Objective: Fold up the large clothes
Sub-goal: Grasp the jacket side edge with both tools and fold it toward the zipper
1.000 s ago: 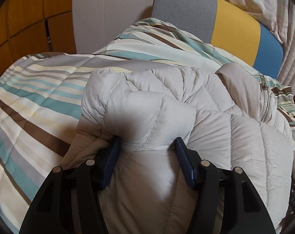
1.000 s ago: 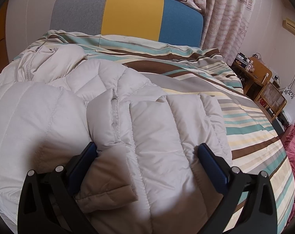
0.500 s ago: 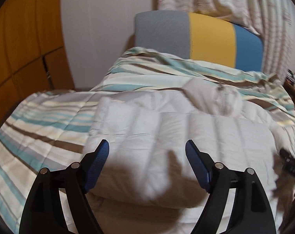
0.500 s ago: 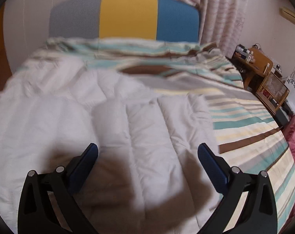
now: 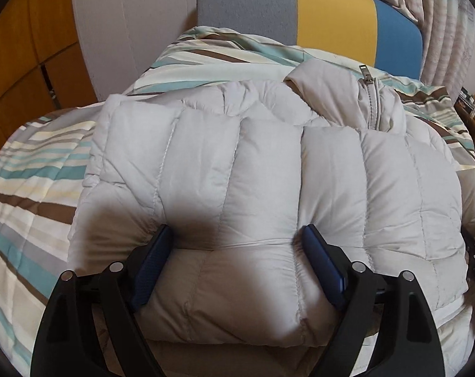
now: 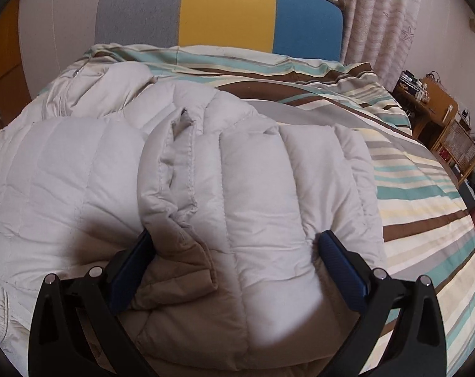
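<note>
A pale grey quilted puffer jacket (image 5: 269, 157) lies folded on the striped bed, its zipped collar (image 5: 368, 94) towards the headboard. My left gripper (image 5: 237, 229) presses down on the near edge of the folded left side. Its jaws are opening, with a bulge of the padding between the blue pads, which rest against it without clamping it. In the right wrist view the jacket (image 6: 269, 172) has its right side folded inward. My right gripper (image 6: 236, 234) stands wide open over that fold, with the tan lining (image 6: 181, 270) and padding between its fingers.
The striped duvet (image 6: 426, 188) covers the bed around the jacket. A grey, yellow and blue headboard (image 6: 225, 15) stands behind it. A wooden bedside stand (image 6: 438, 119) and curtains (image 6: 388, 15) are at the right, and orange cupboard doors (image 5: 24, 47) at the left.
The left gripper let go of the bunched fold it held, lifted and came down with wider jaws on the jacket's now flat side. The right gripper rose briefly and settled back.
</note>
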Demonstrator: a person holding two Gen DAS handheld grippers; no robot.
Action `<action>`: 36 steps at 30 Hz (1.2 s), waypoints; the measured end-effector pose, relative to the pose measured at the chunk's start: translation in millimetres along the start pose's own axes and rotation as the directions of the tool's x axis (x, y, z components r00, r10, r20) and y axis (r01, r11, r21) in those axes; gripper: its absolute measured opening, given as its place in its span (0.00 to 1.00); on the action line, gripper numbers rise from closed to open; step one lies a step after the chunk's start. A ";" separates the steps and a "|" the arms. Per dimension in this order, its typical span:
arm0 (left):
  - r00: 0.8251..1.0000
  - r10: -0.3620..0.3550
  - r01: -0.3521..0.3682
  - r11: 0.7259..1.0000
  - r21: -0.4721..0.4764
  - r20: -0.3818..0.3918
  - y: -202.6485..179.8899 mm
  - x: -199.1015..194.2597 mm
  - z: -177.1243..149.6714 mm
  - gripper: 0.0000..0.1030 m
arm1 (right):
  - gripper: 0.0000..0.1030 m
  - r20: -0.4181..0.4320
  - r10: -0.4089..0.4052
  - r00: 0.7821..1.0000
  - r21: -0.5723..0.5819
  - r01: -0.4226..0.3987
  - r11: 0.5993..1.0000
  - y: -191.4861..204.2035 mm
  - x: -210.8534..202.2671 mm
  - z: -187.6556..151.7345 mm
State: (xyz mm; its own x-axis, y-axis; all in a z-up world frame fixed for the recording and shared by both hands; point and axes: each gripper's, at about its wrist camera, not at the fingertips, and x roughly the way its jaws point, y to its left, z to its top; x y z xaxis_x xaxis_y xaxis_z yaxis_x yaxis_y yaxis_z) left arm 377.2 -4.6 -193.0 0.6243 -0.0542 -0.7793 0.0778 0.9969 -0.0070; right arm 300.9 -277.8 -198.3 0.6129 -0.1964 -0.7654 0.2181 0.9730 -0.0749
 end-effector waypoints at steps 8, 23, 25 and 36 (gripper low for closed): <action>0.925 0.111 -0.074 0.991 -0.113 0.362 42.6 -94.0 47.6 0.96 | 0.98 0.380 -0.040 0.924 0.223 -0.050 0.973 -72.8 -88.5 35.8; 0.991 0.048 -0.036 0.994 -0.099 0.123 91.1 -133.3 -72.4 0.96 | 0.86 0.030 0.170 0.985 0.156 -0.172 0.973 -131.1 -131.6 -68.4; 0.994 0.030 -0.019 0.994 -0.106 0.102 95.2 -139.2 -96.6 0.96 | 0.81 0.003 0.208 0.978 0.168 -0.206 0.964 -136.2 -138.0 -89.1; 0.997 0.043 -0.038 0.996 -0.078 0.070 111.7 -171.0 -200.0 0.86 | 0.61 -0.111 0.274 0.955 0.106 -0.263 0.959 -143.0 -189.3 -203.8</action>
State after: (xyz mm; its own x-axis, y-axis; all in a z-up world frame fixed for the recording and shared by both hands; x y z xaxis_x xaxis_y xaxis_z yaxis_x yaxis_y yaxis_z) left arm 123.7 127.2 -185.9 0.6799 -0.0147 -0.7332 -0.0071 0.9996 -0.0267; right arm -1.1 -355.1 -173.0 0.5611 0.0926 -0.8225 0.1288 0.9719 0.1973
